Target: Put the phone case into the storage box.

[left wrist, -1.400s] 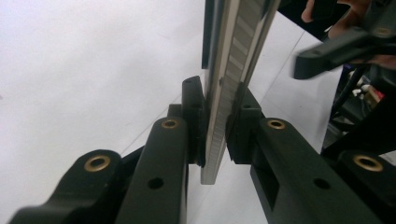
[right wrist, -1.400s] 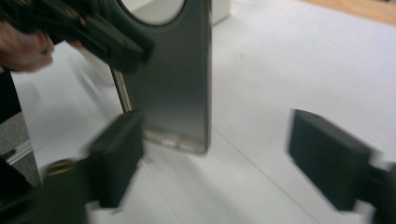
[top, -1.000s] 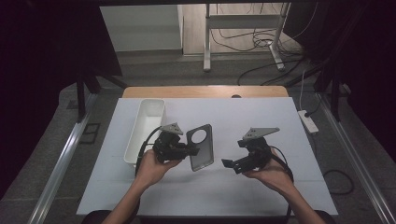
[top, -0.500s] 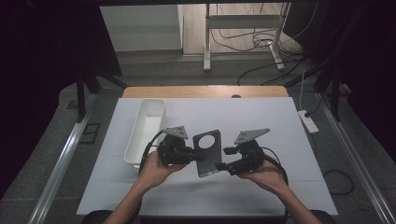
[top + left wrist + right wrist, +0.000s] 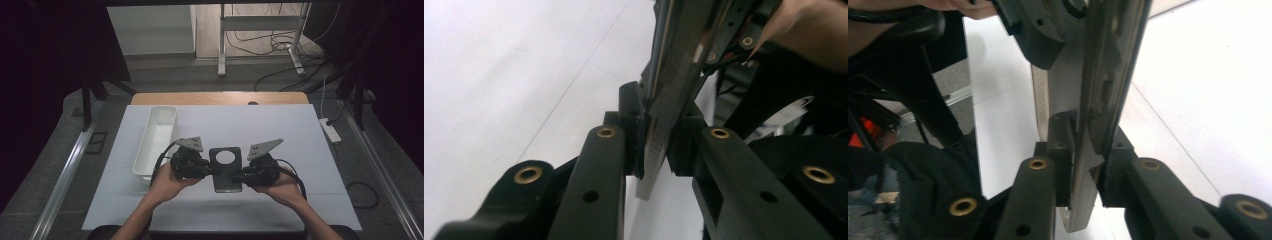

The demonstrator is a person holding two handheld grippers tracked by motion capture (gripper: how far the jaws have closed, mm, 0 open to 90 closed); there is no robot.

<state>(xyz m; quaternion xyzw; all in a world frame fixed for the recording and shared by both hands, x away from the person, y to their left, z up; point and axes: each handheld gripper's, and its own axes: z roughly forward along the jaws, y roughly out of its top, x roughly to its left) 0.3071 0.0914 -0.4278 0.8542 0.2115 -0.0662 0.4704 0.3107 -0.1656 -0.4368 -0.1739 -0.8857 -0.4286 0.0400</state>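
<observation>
A dark flat slab (image 5: pixel 226 169) with a pale round disc near its far end hangs just above the white table between both hands. My left gripper (image 5: pixel 212 170) is shut on its left edge. My right gripper (image 5: pixel 243 176) has just been closing and now pinches its right edge. In the left gripper view the slab (image 5: pixel 674 75) stands edge-on, clamped between the black jaws of the left gripper (image 5: pixel 659 145). The right gripper view shows the slab (image 5: pixel 1108 65) edge-on too, squeezed at the tips of the right gripper (image 5: pixel 1083 150).
A long white tray (image 5: pixel 155 140) lies on the table to the left of my left hand. The white table sheet (image 5: pixel 280 125) ends at a wooden strip (image 5: pixel 220 98) at the far side. A power strip (image 5: pixel 330 129) lies on the floor to the right.
The right gripper came in from the right and its jaws closed on the slab's right edge. The slab, tilted in the left gripper before, now sits square between both grippers.
</observation>
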